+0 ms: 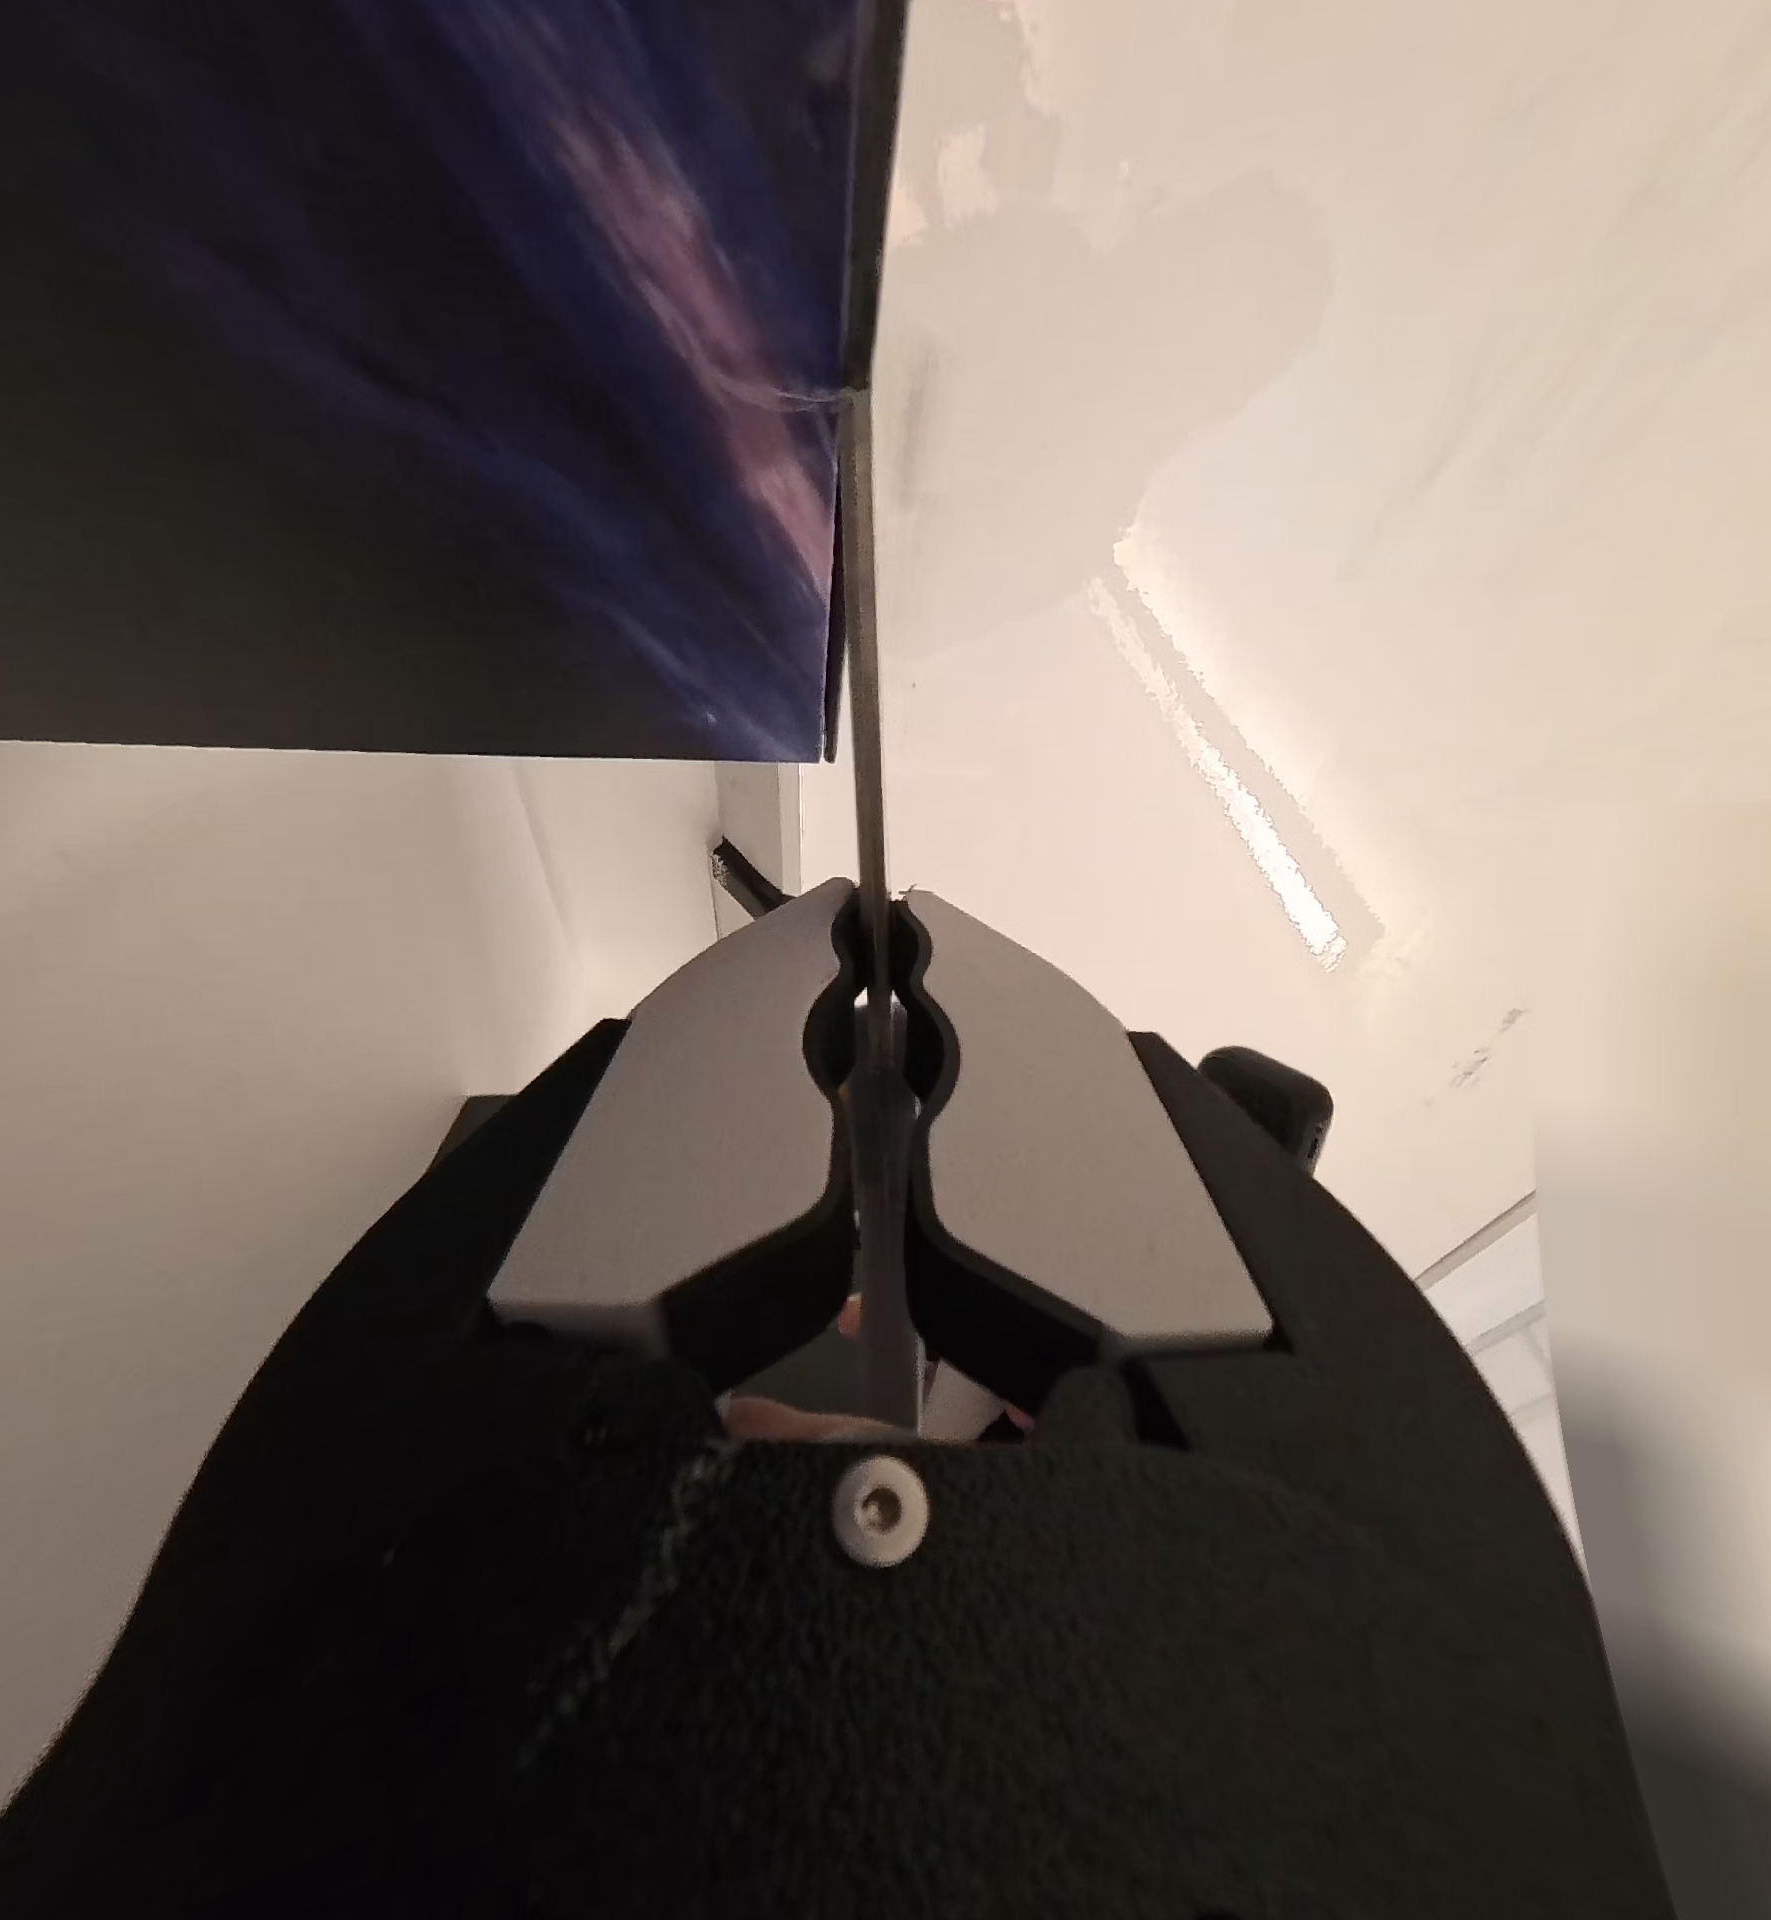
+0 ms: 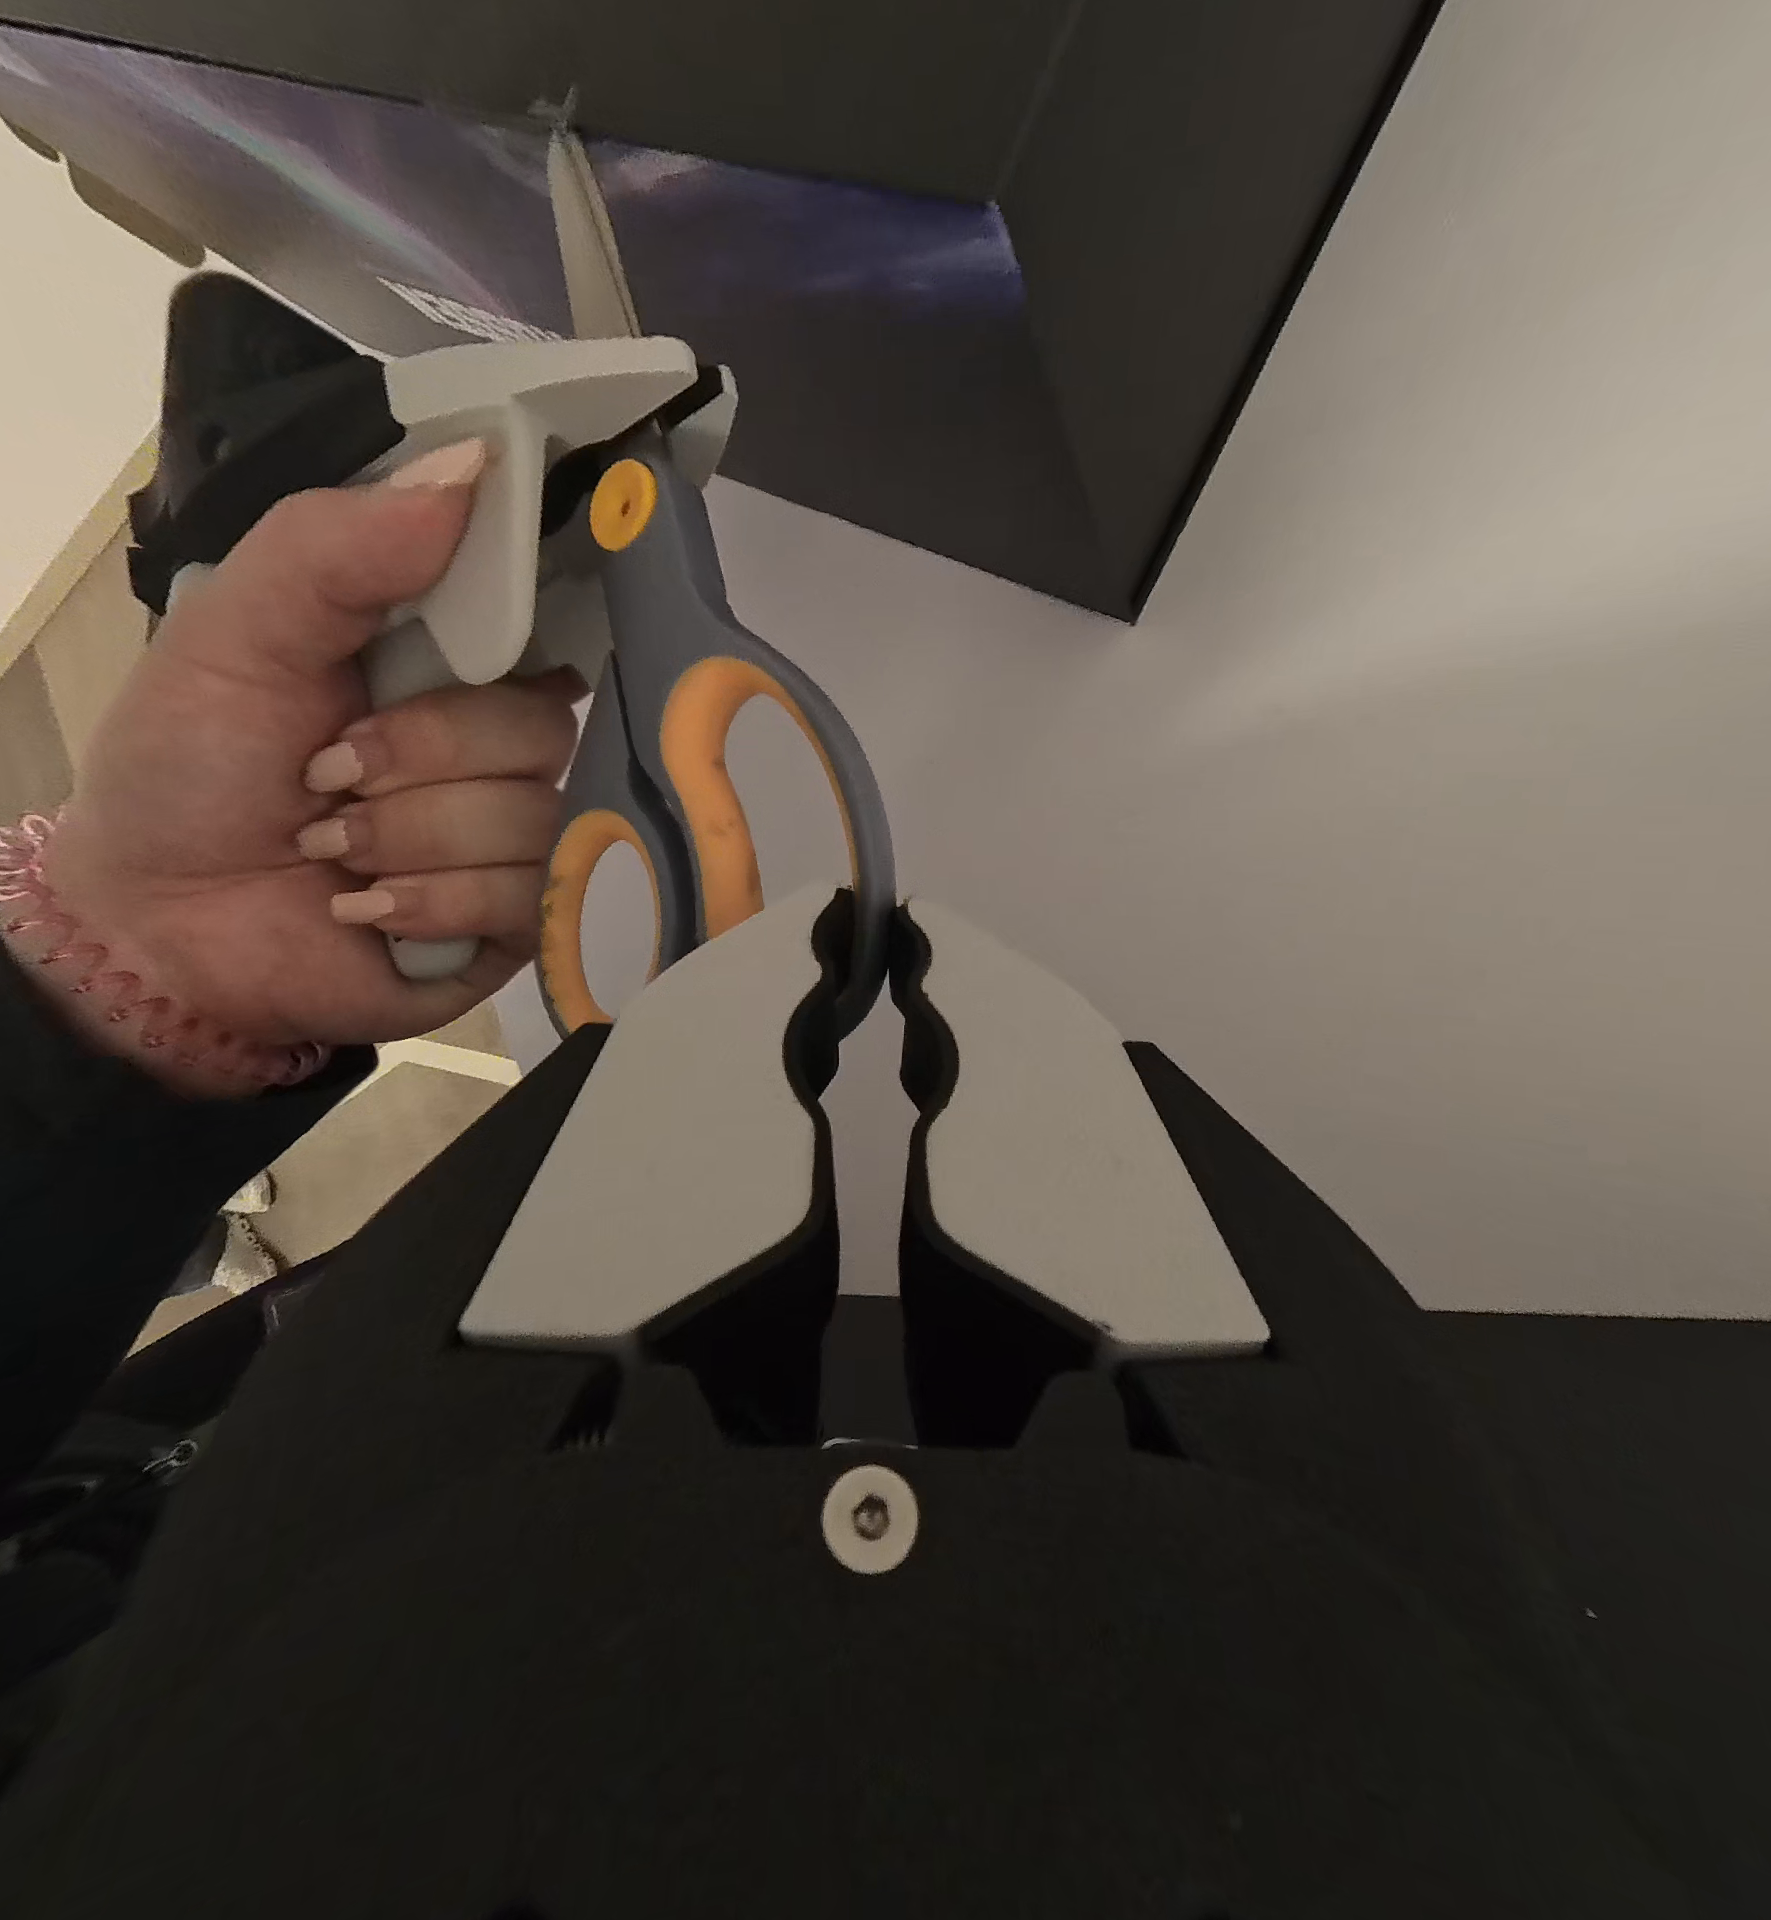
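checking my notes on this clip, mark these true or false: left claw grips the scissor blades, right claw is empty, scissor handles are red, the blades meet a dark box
1. The left claw grips the scissors by the blades: true.
2. The right claw is empty: false, it is shut on a grey handle loop.
3. The handles are red: false, grey with orange.
4. The blades meet a dark box: true, at a seam on its edge.
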{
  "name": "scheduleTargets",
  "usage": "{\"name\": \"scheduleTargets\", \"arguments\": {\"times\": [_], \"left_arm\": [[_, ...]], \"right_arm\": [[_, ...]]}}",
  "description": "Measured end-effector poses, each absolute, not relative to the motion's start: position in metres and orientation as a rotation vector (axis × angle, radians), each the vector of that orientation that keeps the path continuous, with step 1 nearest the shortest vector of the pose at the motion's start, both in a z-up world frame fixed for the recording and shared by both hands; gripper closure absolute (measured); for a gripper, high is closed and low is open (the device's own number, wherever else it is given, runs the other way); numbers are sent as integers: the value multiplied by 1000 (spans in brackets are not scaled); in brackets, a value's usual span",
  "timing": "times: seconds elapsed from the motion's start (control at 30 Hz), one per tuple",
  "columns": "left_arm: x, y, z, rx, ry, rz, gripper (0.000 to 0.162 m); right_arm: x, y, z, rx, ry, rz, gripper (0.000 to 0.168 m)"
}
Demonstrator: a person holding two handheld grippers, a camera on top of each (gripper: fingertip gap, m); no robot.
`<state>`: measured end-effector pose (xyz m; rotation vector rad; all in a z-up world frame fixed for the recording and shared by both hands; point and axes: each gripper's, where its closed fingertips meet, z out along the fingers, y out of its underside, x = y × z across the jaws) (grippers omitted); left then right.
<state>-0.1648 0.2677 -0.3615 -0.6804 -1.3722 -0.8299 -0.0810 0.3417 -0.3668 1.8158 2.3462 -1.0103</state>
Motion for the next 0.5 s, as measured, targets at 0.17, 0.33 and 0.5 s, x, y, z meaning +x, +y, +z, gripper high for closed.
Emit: {"name": "scheduleTargets", "arguments": {"times": [0.17, 0.33, 0.5], "left_arm": [[-161, 264, -359, -642, -1374, -817, 160], [-157, 259, -361, -650, -1372, -819, 160], [-159, 264, -360, -654, -1365, -839, 160]], "right_arm": [[-67, 327, -363, 1743, 2352, -1004, 161], [-59, 314, -366, 1670, 2358, -983, 161], [-69, 327, -366, 1775, 2283, -1037, 161]]}}
